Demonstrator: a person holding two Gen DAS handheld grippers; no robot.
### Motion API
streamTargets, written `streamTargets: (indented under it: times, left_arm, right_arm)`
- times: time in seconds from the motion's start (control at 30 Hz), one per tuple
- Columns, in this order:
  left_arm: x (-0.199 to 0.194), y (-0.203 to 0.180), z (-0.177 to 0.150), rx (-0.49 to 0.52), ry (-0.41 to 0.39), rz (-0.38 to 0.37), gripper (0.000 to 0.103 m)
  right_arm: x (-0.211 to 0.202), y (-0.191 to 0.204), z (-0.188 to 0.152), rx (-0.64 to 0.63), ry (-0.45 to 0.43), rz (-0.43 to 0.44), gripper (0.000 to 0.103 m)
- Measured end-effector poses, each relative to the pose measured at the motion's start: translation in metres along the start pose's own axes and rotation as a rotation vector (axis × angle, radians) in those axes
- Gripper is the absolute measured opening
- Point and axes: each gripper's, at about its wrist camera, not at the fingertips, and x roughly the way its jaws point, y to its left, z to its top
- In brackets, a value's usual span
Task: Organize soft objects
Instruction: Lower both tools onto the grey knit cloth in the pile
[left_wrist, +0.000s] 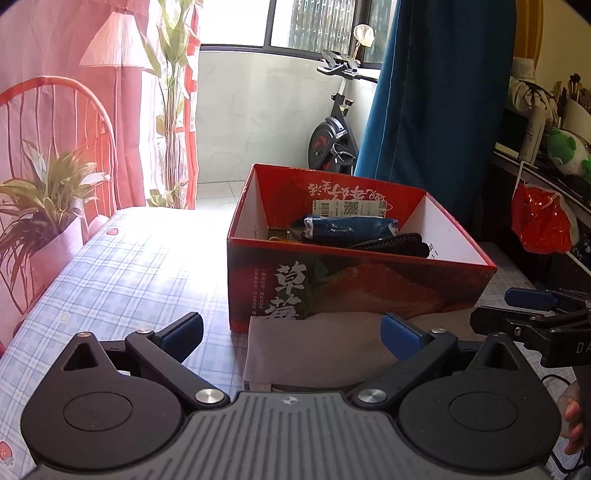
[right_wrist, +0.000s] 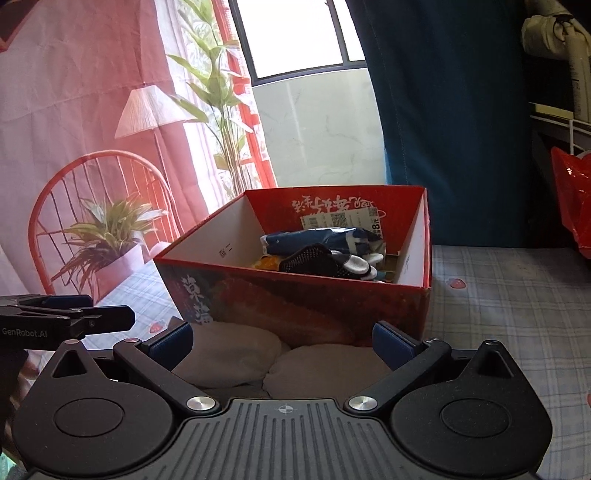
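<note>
A grey-white soft cloth (left_wrist: 314, 347) lies on the checked tablecloth against the front of a red cardboard box (left_wrist: 354, 280). My left gripper (left_wrist: 291, 336) is open, its blue pads on either side of the cloth. In the right wrist view the cloth (right_wrist: 280, 362) shows as two rounded folds before the box (right_wrist: 295, 295), and my right gripper (right_wrist: 282, 343) is open around it. Inside the box lie a blue packet (left_wrist: 347, 225) (right_wrist: 314, 240) and a black mesh item (left_wrist: 391, 243) (right_wrist: 314, 260). The right gripper also shows at the right edge of the left wrist view (left_wrist: 532, 306).
The table has a blue checked cloth (left_wrist: 129, 266). A printed pink backdrop (left_wrist: 55, 110) with a chair and plants hangs on the left. A blue curtain (left_wrist: 436, 92) and an exercise bike (left_wrist: 336, 133) stand behind. A red plastic bag (left_wrist: 539, 221) hangs at the right.
</note>
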Motion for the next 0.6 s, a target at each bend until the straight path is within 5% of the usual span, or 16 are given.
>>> streamTargets:
  times: [0.6]
  left_arm:
    - [0.008, 0.005, -0.041, -0.013, 0.091, -0.009, 0.098]
  right_arm:
    - [0.000, -0.001, -0.049, -0.068, 0.062, -0.071, 0.103]
